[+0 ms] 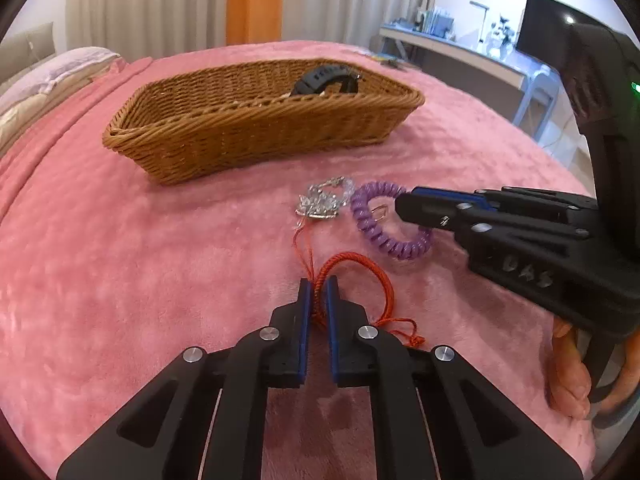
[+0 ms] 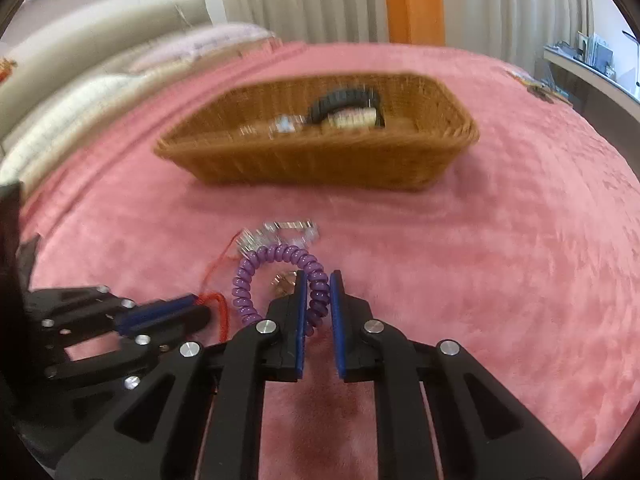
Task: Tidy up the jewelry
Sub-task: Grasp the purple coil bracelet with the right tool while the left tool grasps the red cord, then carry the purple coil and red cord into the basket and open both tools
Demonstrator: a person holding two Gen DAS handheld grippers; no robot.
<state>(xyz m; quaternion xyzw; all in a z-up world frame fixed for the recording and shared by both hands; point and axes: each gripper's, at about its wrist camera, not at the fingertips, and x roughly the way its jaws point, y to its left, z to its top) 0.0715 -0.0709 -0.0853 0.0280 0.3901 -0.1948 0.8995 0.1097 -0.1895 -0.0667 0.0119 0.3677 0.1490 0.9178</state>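
While your left hand-held gripper (image 1: 317,292) lies low over the pink blanket (image 1: 160,264) on the bed, its blue pads (image 1: 305,308) sit either side of the red cord bracelet (image 1: 352,276), nearly pressed together, with the cord running between them. From the right wrist view the same gripper (image 2: 200,308) shows the red cord (image 2: 218,312) at its tips. Whether the cord is truly pinched or only lying in the narrow gap, you cannot tell from either view.

Your right hand-held gripper (image 2: 319,292) has its pads either side of the purple spiral coil bracelet (image 2: 276,284), one side of the coil filling the gap between them. The left wrist view shows its tip (image 1: 404,206) reaching into that coil (image 1: 384,220).

Just beside the coil lies a clear crystal bracelet (image 1: 326,200), touching it in the right wrist view (image 2: 280,236). A small metal ring (image 2: 285,282) lies inside the coil.

Farther back on the blanket stands the wicker basket (image 1: 256,140), holding a black watch (image 1: 324,80) and, seen blurred from the right wrist, a pale beaded piece (image 2: 356,118) and something glittering (image 2: 284,126).
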